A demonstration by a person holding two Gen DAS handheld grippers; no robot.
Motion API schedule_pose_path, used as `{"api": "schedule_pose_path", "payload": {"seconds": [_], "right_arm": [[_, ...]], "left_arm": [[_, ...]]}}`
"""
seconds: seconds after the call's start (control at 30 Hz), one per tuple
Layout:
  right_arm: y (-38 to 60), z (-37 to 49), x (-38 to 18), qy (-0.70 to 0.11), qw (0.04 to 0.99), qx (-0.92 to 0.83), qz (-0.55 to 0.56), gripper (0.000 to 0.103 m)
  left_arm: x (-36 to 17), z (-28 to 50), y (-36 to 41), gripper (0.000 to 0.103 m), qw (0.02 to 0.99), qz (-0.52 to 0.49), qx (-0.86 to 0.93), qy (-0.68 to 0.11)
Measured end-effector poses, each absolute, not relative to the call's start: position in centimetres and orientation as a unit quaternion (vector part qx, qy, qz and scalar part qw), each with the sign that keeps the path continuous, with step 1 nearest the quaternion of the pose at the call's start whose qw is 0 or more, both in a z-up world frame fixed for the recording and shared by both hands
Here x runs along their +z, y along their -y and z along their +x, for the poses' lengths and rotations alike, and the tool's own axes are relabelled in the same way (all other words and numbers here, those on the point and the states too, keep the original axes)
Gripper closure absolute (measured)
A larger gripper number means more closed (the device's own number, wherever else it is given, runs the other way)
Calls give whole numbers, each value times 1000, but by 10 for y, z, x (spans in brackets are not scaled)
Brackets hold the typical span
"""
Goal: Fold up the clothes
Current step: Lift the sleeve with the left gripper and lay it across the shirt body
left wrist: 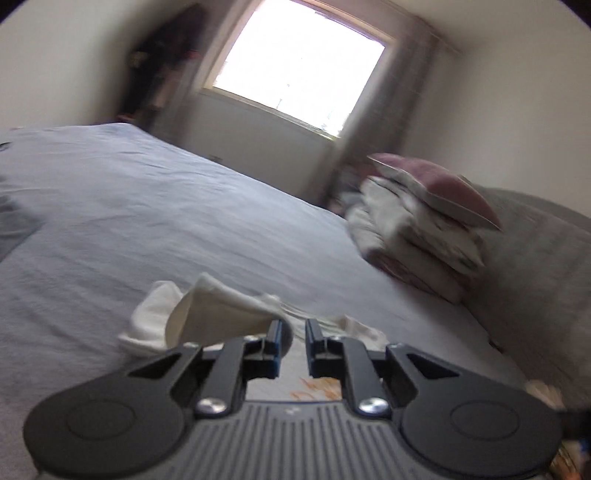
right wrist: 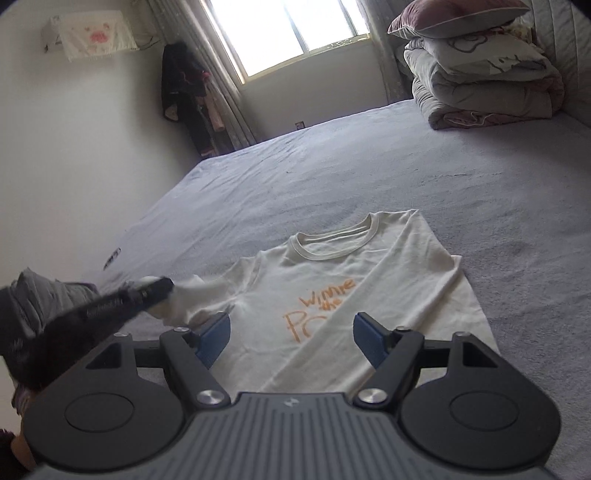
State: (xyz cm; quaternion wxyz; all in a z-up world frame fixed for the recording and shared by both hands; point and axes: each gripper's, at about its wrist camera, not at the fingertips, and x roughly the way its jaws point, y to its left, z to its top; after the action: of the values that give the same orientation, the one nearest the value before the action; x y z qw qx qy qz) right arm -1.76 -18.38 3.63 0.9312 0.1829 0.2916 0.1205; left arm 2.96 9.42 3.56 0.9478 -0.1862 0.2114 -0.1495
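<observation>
From the left wrist, the left gripper (left wrist: 291, 341) has its black fingers drawn nearly together, and the cream cotton T-shirt (left wrist: 207, 314) bunches up at their tips; the sleeve fabric seems pinched there, though blur hides the exact contact. The shirt lies on the near part of the pale blue bedsheet (left wrist: 147, 206). Far right sits a stack of folded grey and pink quilts (left wrist: 417, 236).

From the right wrist, the right gripper (right wrist: 291, 338) stands wide open with blue pads, holding nothing, above the shirt's lower half. The T-shirt (right wrist: 369, 266) lies flat, its long axis running near to far, collar pointing away toward the bright window (right wrist: 288, 33) (the orange lettering reads upright from here). Its left sleeve is lifted and crumpled at the left gripper (right wrist: 162, 288), which reaches in from the left.
</observation>
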Motion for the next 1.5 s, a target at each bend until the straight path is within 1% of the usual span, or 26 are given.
{"api": "schedule_pose_path", "payload": {"seconds": [0.13, 0.2, 0.3, 0.4, 0.47, 0.5, 0.53, 0.57, 0.6, 0.67, 0.83, 1.0, 1.23, 1.3, 1.33, 1.37, 1.43, 1.5], "right_arm": [[189, -4, 17, -301, 921, 127, 213, 26], [189, 2, 7, -314, 914, 136, 219, 26], [190, 8, -9, -334, 905, 142, 223, 26], [191, 14, -25, -359, 894, 144, 228, 26], [193, 17, -34, -373, 887, 145, 232, 26], [193, 18, -38, -379, 882, 147, 237, 26], [193, 19, -41, -384, 877, 152, 244, 26], [193, 20, -43, -389, 872, 158, 251, 26], [192, 21, -45, -393, 867, 165, 256, 26], [189, 24, -44, -393, 864, 178, 259, 26], [186, 25, -36, -375, 870, 197, 254, 26], [191, 21, -38, -375, 871, 192, 252, 26], [199, 18, -41, -377, 868, 175, 270, 26], [200, 15, -40, -373, 873, 172, 264, 26], [199, 14, -40, -370, 876, 169, 259, 26], [199, 13, -40, -368, 879, 166, 253, 26], [199, 11, -40, -365, 883, 165, 244, 26], [199, 11, -40, -364, 884, 167, 242, 26]], "left_arm": [[22, 26, -69, 90, 936, -156, -217, -229], [8, 31, -60, 90, 925, -152, -239, -253], [-6, 33, -51, 90, 912, -145, -260, -281], [-11, 30, -51, 88, 910, -137, -262, -292], [-9, 30, -57, 75, 911, -136, -252, -297], [-8, 31, -61, 72, 913, -135, -244, -297], [-7, 31, -66, 65, 917, -134, -234, -295], [-7, 31, -71, 61, 920, -131, -225, -292], [-5, 33, -75, 59, 925, -126, -216, -287], [-5, 38, -81, 51, 928, -128, -207, -282], [-9, 55, -81, 50, 917, -159, -217, -296], [-13, 60, -62, 50, 921, -121, -227, -294], [-31, 65, -58, 52, 919, -103, -207, -319], [-35, 66, -57, 61, 918, -98, -206, -323], [-37, 67, -58, 68, 918, -98, -204, -326], [-38, 69, -59, 78, 917, -98, -202, -330], [-40, 71, -61, 90, 916, -102, -195, -335], [-39, 71, -65, 93, 914, -115, -192, -338]]}}
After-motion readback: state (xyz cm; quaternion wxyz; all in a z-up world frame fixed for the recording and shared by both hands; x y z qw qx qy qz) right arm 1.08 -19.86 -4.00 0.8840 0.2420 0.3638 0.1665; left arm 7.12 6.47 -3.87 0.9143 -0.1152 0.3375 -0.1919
